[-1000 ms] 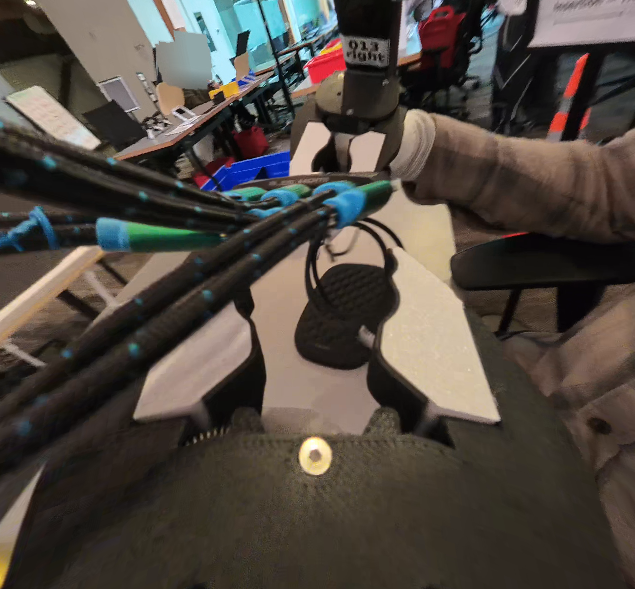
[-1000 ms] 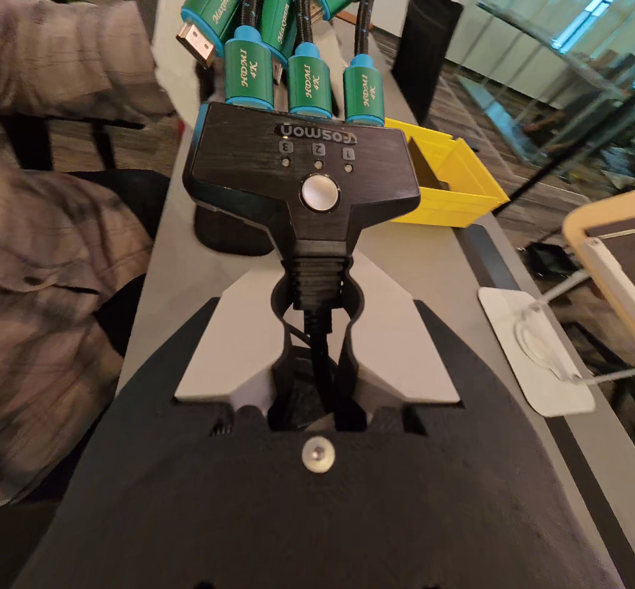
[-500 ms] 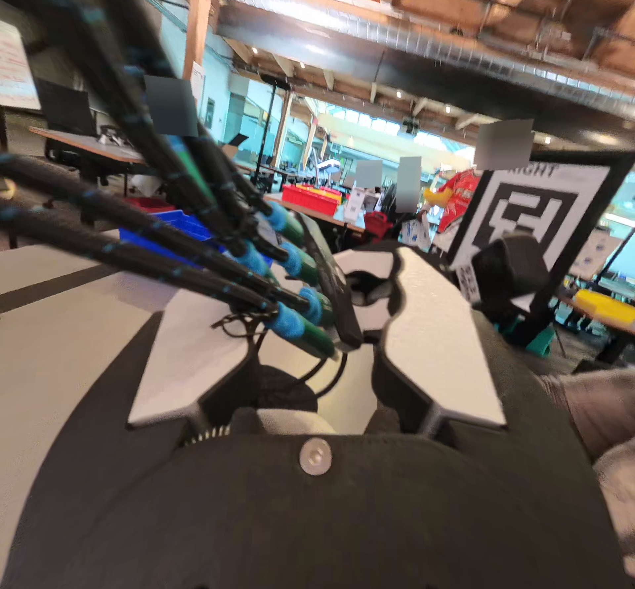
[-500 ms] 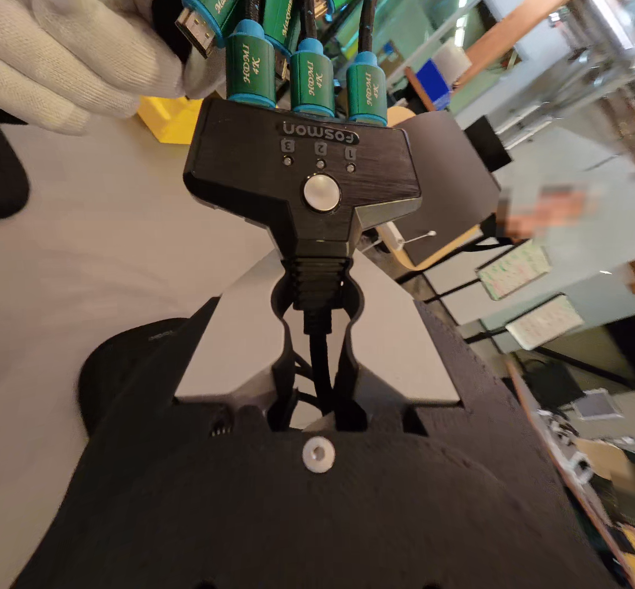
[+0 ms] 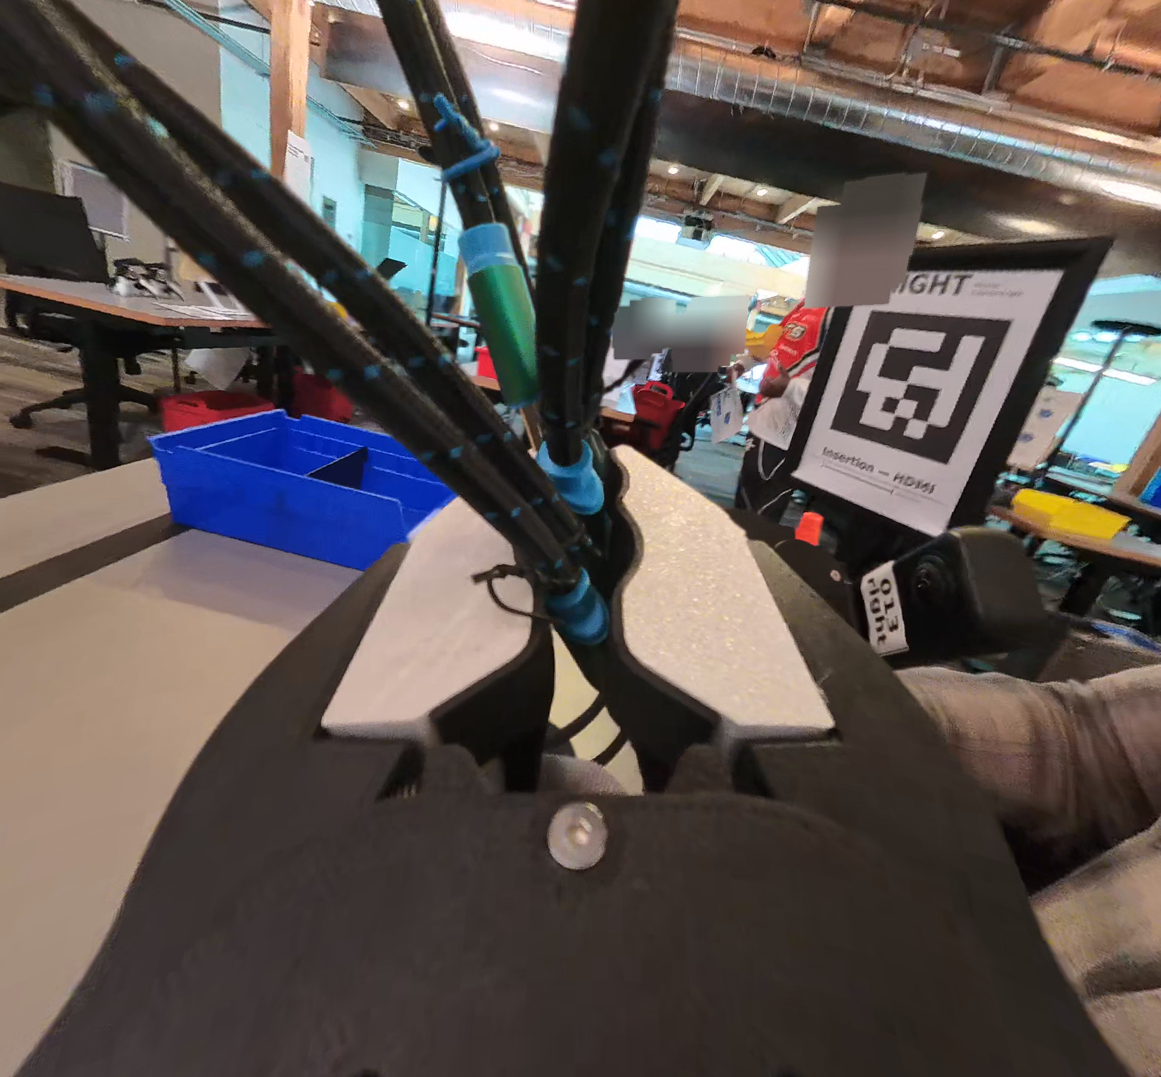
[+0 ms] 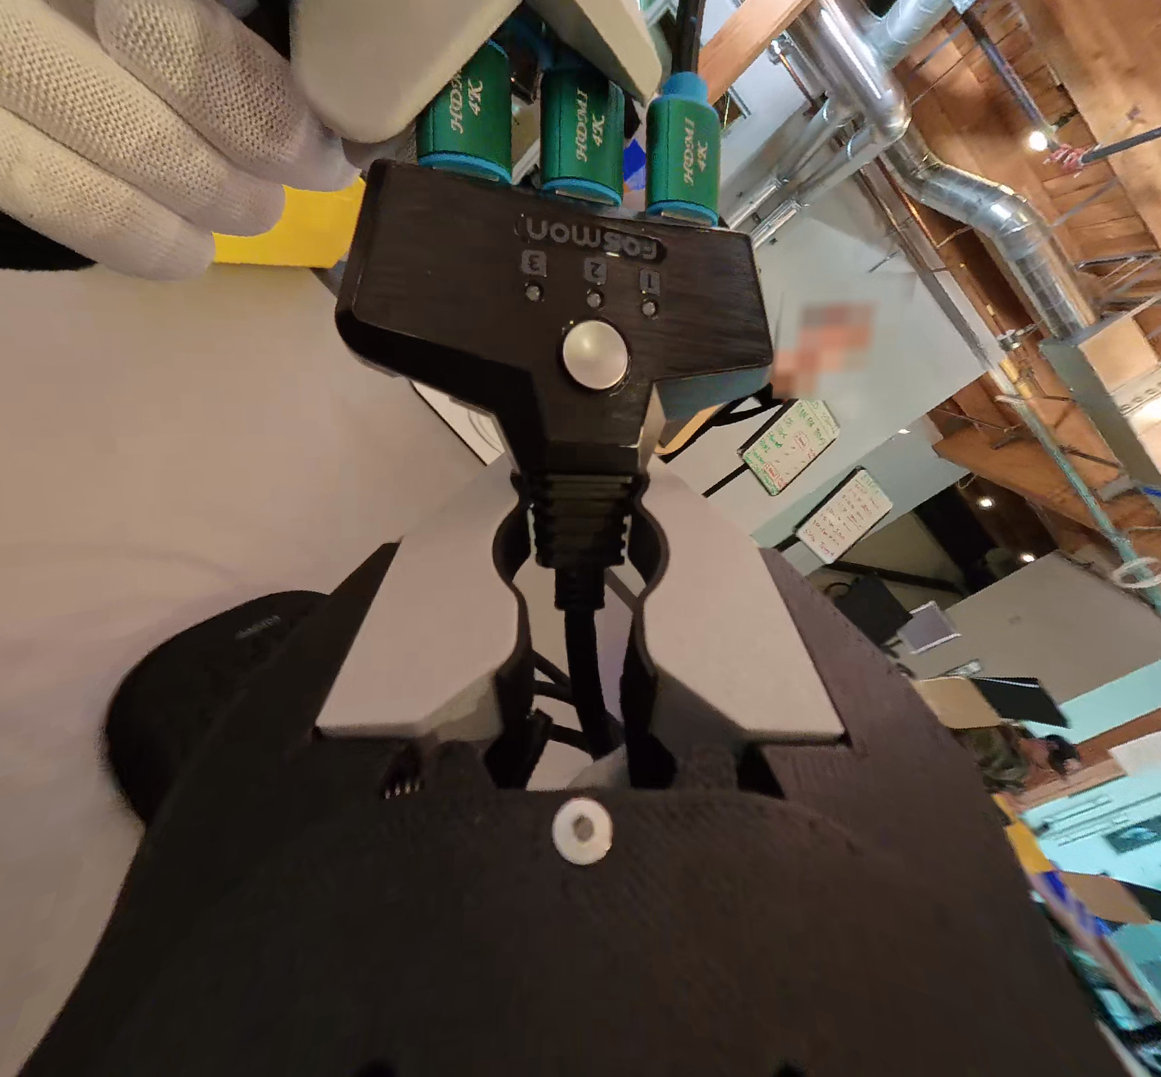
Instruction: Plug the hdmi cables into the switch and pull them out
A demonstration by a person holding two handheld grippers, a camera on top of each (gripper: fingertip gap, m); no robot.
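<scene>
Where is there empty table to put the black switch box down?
Bare grey table lies left of the left gripper, in front of the blue bin. It is crowded between the fingers, where the cables bunch. The right gripper holds the switch.

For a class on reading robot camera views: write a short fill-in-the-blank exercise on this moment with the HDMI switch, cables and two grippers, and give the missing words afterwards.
1. The number of green HDMI plugs seated in the black switch is ____.
2. The right gripper is shut on the ribbed neck of the ____.
3. The left gripper closes around a plug whose collar is coloured ____.
4. The bin on the grey table in the left wrist view is ____.

Missing words: three; switch; blue; blue
</scene>
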